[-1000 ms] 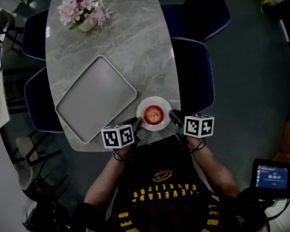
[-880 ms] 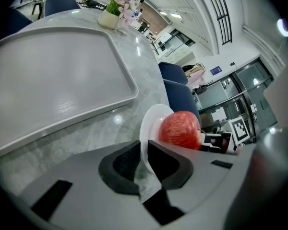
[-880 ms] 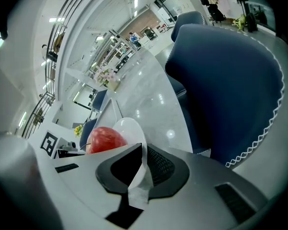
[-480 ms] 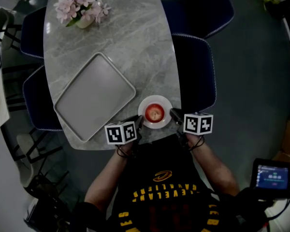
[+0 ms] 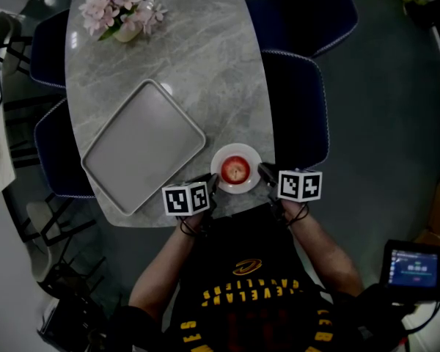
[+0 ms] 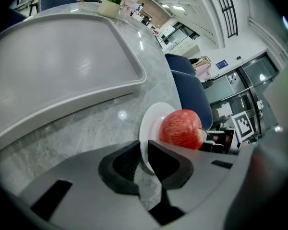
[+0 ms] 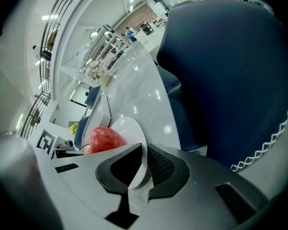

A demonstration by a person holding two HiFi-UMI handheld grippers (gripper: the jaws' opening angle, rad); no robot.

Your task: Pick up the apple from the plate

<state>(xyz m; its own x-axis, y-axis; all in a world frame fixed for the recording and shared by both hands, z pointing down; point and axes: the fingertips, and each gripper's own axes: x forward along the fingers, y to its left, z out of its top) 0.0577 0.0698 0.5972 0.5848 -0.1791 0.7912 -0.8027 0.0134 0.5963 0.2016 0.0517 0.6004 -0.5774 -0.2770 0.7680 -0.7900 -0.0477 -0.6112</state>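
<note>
Black shirt (image 5: pixel 242 299) with yellow lettering; grey left gripper (image 6: pixel 144 146) and right gripper (image 7: pixel 144 150), black fingers (image 6: pixel 119 165), checker-marked cubes (image 5: pixel 186 199).

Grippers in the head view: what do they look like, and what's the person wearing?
The left gripper and right gripper each have a grey body, black ridged pads and a white cube printed with black square markers. Thin black cords loop at the wrists. The person wears a black short-sleeved shirt with yellow lettering.

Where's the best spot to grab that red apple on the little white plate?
I'd pinch the apple across its round middle, coming down from above. It sits stem-up in the centre of the plate, and the raised rim gets in the way of a low sideways grab.
</note>
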